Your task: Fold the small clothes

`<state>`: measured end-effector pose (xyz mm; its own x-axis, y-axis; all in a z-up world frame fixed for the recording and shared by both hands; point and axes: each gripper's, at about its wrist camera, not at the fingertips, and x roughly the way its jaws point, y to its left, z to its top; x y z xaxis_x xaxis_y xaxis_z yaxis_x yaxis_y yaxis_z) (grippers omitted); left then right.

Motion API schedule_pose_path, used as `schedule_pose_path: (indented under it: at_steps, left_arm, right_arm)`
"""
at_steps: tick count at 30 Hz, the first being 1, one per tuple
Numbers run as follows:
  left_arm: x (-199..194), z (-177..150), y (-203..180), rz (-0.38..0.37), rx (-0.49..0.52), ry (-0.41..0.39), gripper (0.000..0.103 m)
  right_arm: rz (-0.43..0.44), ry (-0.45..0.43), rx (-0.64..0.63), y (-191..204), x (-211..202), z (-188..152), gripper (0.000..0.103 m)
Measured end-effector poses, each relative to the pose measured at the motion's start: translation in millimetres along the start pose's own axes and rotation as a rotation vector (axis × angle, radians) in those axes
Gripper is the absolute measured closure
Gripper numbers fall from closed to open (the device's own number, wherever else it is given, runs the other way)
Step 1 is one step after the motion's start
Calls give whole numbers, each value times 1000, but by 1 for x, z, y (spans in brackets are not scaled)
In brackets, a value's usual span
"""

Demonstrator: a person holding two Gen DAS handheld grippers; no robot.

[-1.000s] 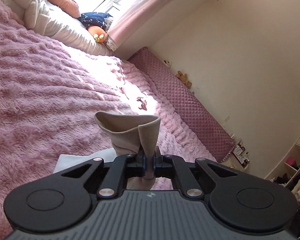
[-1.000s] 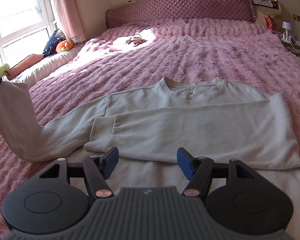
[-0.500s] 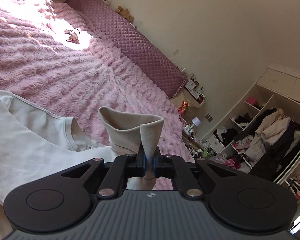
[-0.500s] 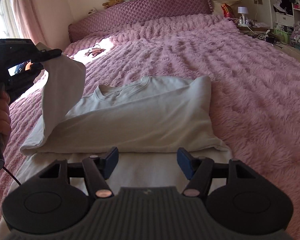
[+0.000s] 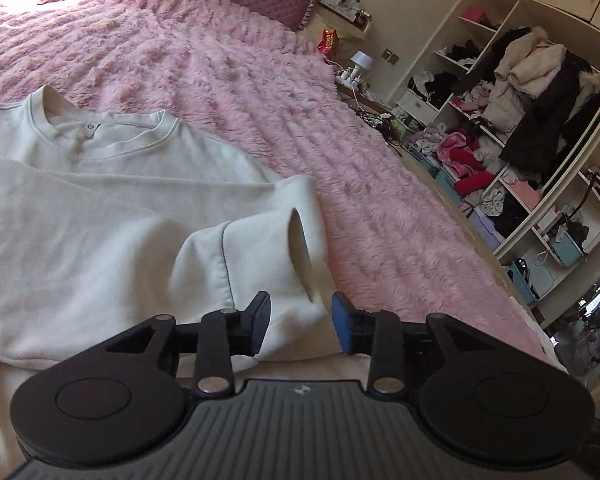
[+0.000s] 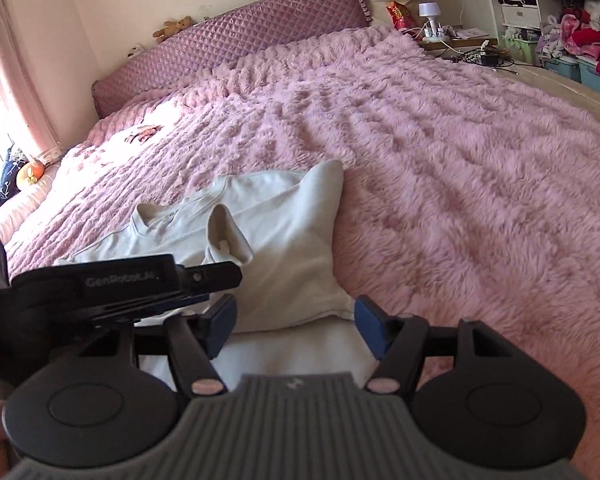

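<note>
Fingers of our left gripper (image 5: 300,326) have just been opening; the sleeve cuff (image 5: 276,256) of the white sweatshirt (image 5: 100,200) lies between the jaws, no longer pinched. Our right gripper (image 6: 294,330) stands wide with nothing in it, the sweatshirt's folded edge just ahead of its jaws. Beyond both jaws the fluffy pink blanket (image 6: 440,160) covers the bed up to a quilted purple headboard (image 6: 240,36). Right of the left jaws, open shelves (image 5: 540,120) hold heaped clothes and hanging coats.
</note>
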<state>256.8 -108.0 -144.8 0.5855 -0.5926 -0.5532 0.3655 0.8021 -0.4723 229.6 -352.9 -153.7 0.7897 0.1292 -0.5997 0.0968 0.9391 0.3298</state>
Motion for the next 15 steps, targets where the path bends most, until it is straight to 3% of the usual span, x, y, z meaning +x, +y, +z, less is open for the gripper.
schedule_pose_path:
  at_steps: [2,5,10,12,15]
  left_arm:
    - [-25,4,1,2,25,-36,55]
    - [-67,10,15,64,65,-92,49]
    - [-126,14,73,288,59,-120,45]
    - [-145,12,99,375,38,-122,45]
    - [-169,6,130,480,41,-127,45]
  right_arm:
    - [11,-16,2,4,5,5,41]
    - [15,-26,-22,13,16,11,41]
    - [26,-59,-83,27,47,24,42]
    - [31,-48,-106,33,64,29,49]
    - [7,-13,-113,39,85,33,51]
